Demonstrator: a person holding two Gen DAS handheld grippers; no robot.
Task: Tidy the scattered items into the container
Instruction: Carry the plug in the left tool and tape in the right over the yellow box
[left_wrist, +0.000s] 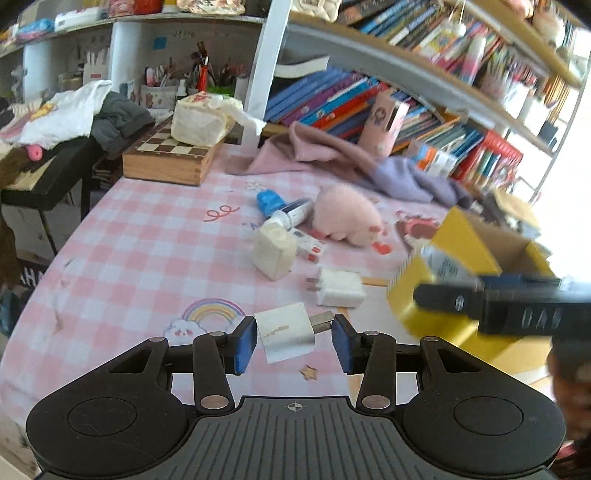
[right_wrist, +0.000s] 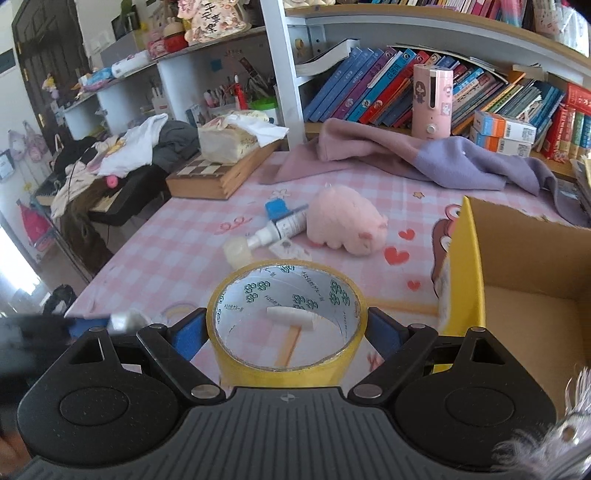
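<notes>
My left gripper (left_wrist: 294, 341) is open around a white charger plug (left_wrist: 286, 331) on the pink checked tablecloth; the left pad touches it, the right pad stands apart. My right gripper (right_wrist: 286, 338) is shut on a yellow tape roll (right_wrist: 286, 325) and holds it above the table, left of the open yellow cardboard box (right_wrist: 469, 258). In the left wrist view the tape roll (left_wrist: 410, 295) and box (left_wrist: 476, 243) are at the right, blurred. A second white charger (left_wrist: 340, 288), a white cube (left_wrist: 275, 251), a spray tube (left_wrist: 290, 216) and a pink plush pig (left_wrist: 347, 216) lie on the table.
A wooden chessboard box (left_wrist: 168, 157) with a tissue pack stands at the back left. A pink and purple cloth (right_wrist: 406, 155) lies along the back by the bookshelf. A pink appliance (right_wrist: 432, 105) stands among the books. The table's left edge drops to a cluttered bench.
</notes>
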